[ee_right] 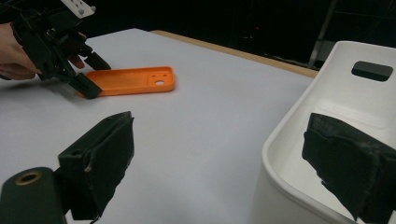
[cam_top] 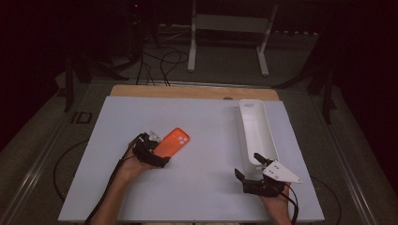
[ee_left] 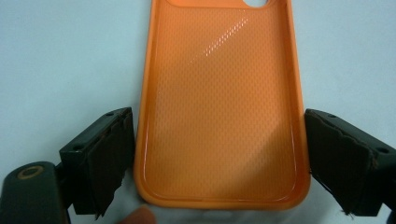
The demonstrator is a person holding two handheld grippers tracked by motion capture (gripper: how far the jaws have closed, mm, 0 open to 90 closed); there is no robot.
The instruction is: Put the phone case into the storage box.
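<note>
High view shows your white surface as the biggest thing, with a strip of bare wood along its far edge and the room beyond it too dark to read. Next in size is the long white tray, standing lengthwise near the right edge; a slot handle is cut in its far end wall. In the right gripper view the tray's near end runs off the frame, so you cannot see all of its floor.

Your orange phone case lies left of the middle of the surface, hollow side up, camera cut-out at its far end. In the left gripper view its far end is cut off at the top edge.

Your left gripper sits at the case's near end, one of its fingers on each long side. The left finger stands just clear of the rim; the right one is so close to the rim that contact is hard to judge. Call it released around the case, not yet clamped.

Your right gripper rests near the tray's near end. Its fingers are spread wide with nothing between them but tray rim and bare surface farther off.
</note>
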